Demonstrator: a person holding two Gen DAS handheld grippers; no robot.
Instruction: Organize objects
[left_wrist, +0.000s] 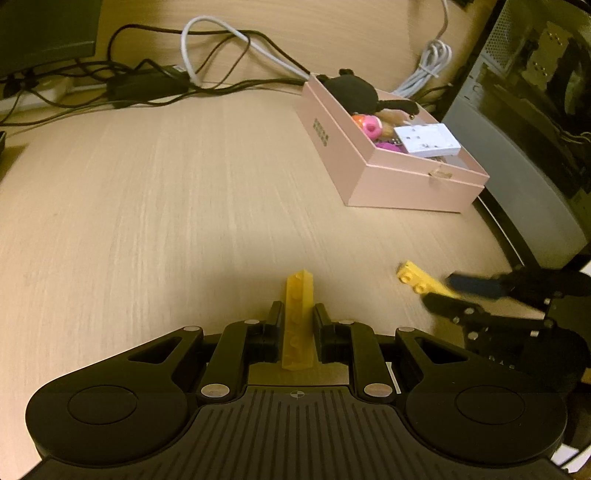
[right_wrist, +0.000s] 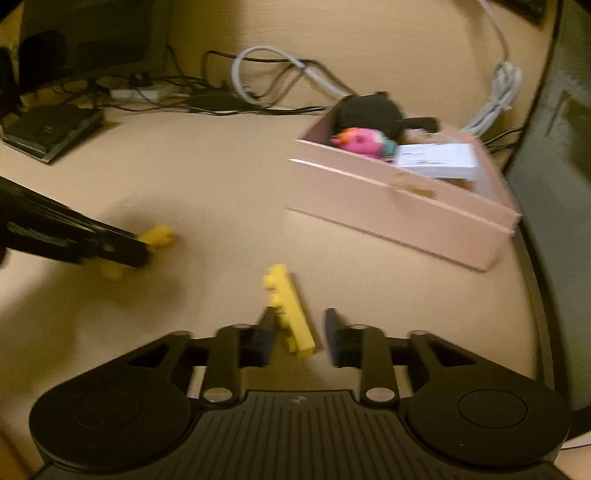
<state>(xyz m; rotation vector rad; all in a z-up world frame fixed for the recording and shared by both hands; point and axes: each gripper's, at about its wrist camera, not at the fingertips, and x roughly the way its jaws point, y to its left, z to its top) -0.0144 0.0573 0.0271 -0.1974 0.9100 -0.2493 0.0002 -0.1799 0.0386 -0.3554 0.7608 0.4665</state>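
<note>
Left claw (left_wrist: 299, 314) pinches a yellow brick (left_wrist: 298, 317) (right claw (right_wrist: 297, 334) gapes) — pink box (left_wrist: 388, 184) near the desk edge.

Between the black fingers of the left gripper (left_wrist: 299, 325) sits a translucent amber-yellow studded brick (left_wrist: 298, 321), and a brighter, opaque yellow studded plate (right_wrist: 290, 312) lies between the black fingers of the right gripper (right_wrist: 300, 338), over a pale tan desk (left_wrist: 166, 192) with fine streaked wood grain. Ahead and to the right of both tools is a matte pale pink box (left_wrist: 391, 173) with a small dark printed mark on its side. It holds a black plush toy (left_wrist: 351, 90), a pink-and-orange toy (left_wrist: 367, 125) and a white card (left_wrist: 428, 138); black cables (left_wrist: 155, 74) and a light grey cable (left_wrist: 221, 40) run behind.
</note>
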